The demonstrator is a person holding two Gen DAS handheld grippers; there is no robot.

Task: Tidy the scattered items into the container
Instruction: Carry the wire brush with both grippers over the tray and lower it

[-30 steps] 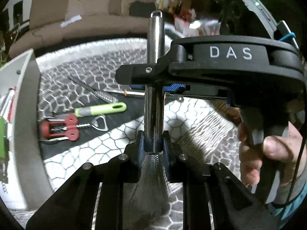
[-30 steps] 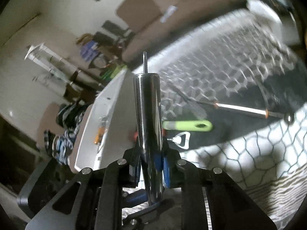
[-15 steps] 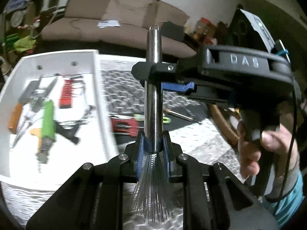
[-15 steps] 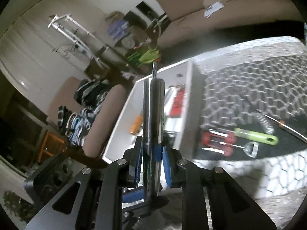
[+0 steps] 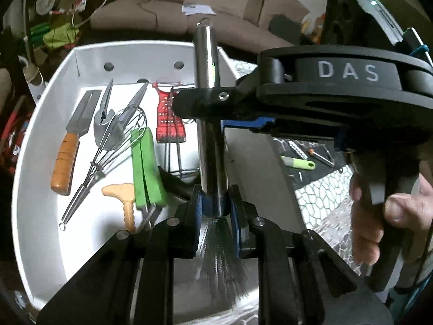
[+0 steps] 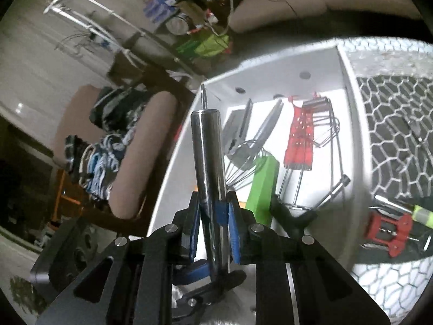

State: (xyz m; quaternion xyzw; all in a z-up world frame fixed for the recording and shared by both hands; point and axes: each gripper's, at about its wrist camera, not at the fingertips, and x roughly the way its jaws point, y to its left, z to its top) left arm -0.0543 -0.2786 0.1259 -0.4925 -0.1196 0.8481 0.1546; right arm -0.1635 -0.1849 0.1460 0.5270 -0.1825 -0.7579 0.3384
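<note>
Both grippers are shut on one metal-handled wire brush (image 5: 209, 124), held upright over the white tray (image 5: 35, 162). My left gripper (image 5: 215, 208) clamps the handle's lower end, just above the wire bristles (image 5: 222, 254). My right gripper (image 5: 216, 103) clamps the handle higher up, coming in from the right. In the right wrist view the handle (image 6: 208, 157) stands between the right gripper's (image 6: 212, 214) blue pads, over the tray (image 6: 351, 113). A red corkscrew (image 6: 389, 233) and a green-handled tool (image 5: 297, 161) lie on the patterned cloth to the right.
The tray holds a knife with an orange handle (image 5: 66, 159), a whisk (image 5: 108, 151), green tongs (image 5: 144, 170), a red grater-like tool (image 5: 170, 119), pliers (image 5: 108, 113) and a wire rack. A sofa (image 5: 173, 8) is behind. A chair with clothes (image 6: 113, 146) stands left of the tray.
Both grippers, holding the brush, have swung left from over the patterned cloth to over the white tray. The tray now fills the left of both views.
</note>
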